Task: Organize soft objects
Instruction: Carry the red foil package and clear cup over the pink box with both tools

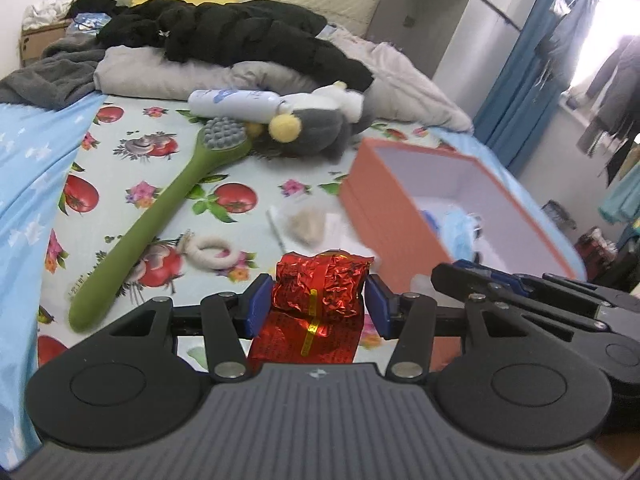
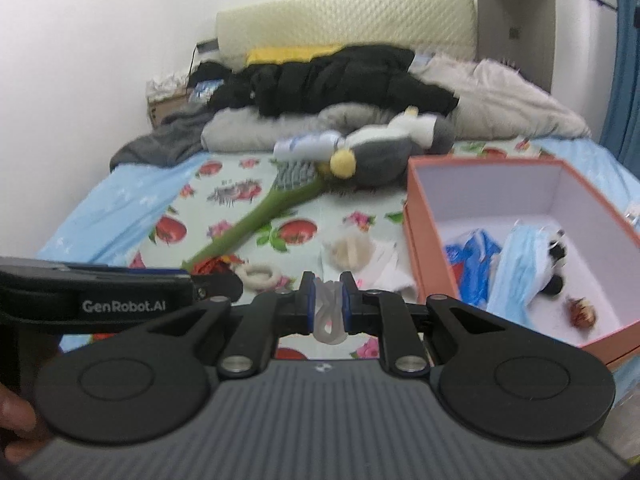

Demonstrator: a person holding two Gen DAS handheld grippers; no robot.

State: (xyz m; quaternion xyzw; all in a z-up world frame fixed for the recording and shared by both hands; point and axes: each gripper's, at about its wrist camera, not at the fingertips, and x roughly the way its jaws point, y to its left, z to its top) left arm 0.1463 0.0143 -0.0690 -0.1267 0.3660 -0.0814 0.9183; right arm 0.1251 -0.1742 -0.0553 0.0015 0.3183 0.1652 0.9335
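My left gripper [image 1: 318,300] is shut on a crinkled red foil packet [image 1: 320,292], held above the bed, left of the orange box [image 1: 368,204]. My right gripper [image 2: 328,300] is shut on a small translucent white soft piece [image 2: 329,316], left of the same box [image 2: 430,240]. The box holds a blue face mask [image 2: 516,268], a blue wrapper [image 2: 476,256] and a small panda toy [image 2: 556,256]. On the bed lie a white ring [image 1: 210,252], a clear bag with a beige item [image 1: 306,224] and a grey plush toy [image 1: 316,128].
A green long-handled brush [image 1: 156,224] lies across the fruit-print sheet [image 1: 120,148]. A white bottle [image 1: 234,104] rests by the plush. Black jacket [image 1: 240,36] and grey bedding [image 1: 152,76] pile at the bed's head. The left gripper's body shows in the right wrist view [image 2: 96,300].
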